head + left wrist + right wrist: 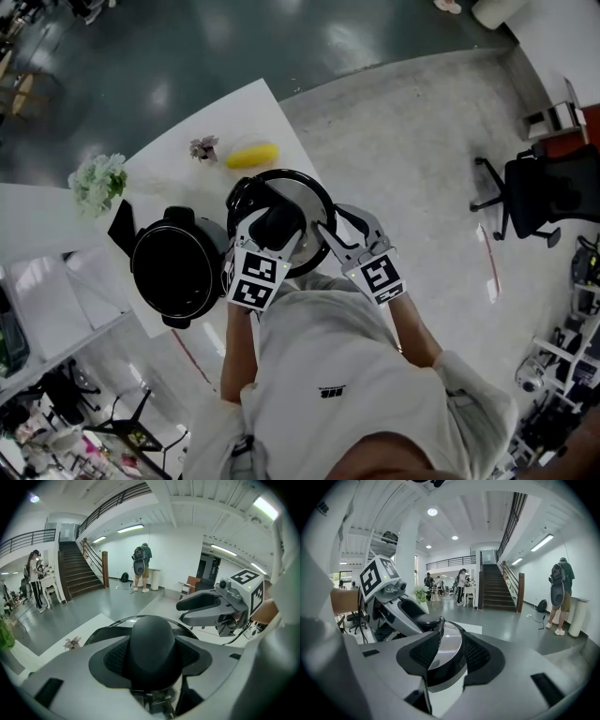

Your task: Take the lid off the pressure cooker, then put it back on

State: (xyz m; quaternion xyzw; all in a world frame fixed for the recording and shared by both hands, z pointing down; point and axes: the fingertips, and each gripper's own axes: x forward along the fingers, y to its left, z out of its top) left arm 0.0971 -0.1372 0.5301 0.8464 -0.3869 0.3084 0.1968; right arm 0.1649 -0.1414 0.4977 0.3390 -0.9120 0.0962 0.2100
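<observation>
Metal lid (302,194) in left tool (275,226) and right tool (327,236), beside open cooker (137,268)

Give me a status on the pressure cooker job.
Done: the lid is off, and the cooker stands open beside it. In hand: the left claw is shut on the knob of the lid, and the right claw is shut on its rim. Left: setting the lid back on the cooker.
</observation>
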